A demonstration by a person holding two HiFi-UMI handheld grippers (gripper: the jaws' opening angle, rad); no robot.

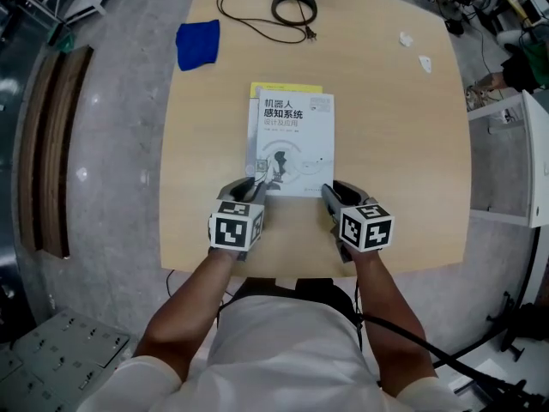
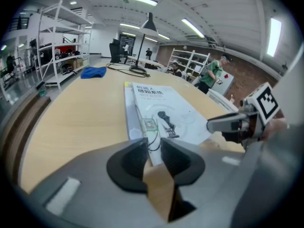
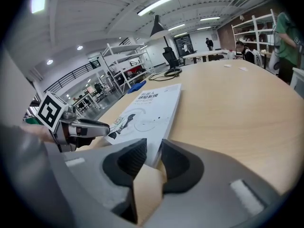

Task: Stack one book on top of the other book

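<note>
A blue cloth is lying at the far left of the wooden table, a black lamp base is standing at its far edge with a cable trailing near it, and two white scraps are sitting far right.

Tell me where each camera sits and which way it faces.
Head view: on the person's head, facing steeply down at table, white book, forearms, left gripper, right gripper.
Left gripper view: on the left gripper, facing along its fingers across the book; right gripper shows.
Right gripper view: on the right gripper, facing likewise; left gripper shows.
Shared: all see the white book.
</note>
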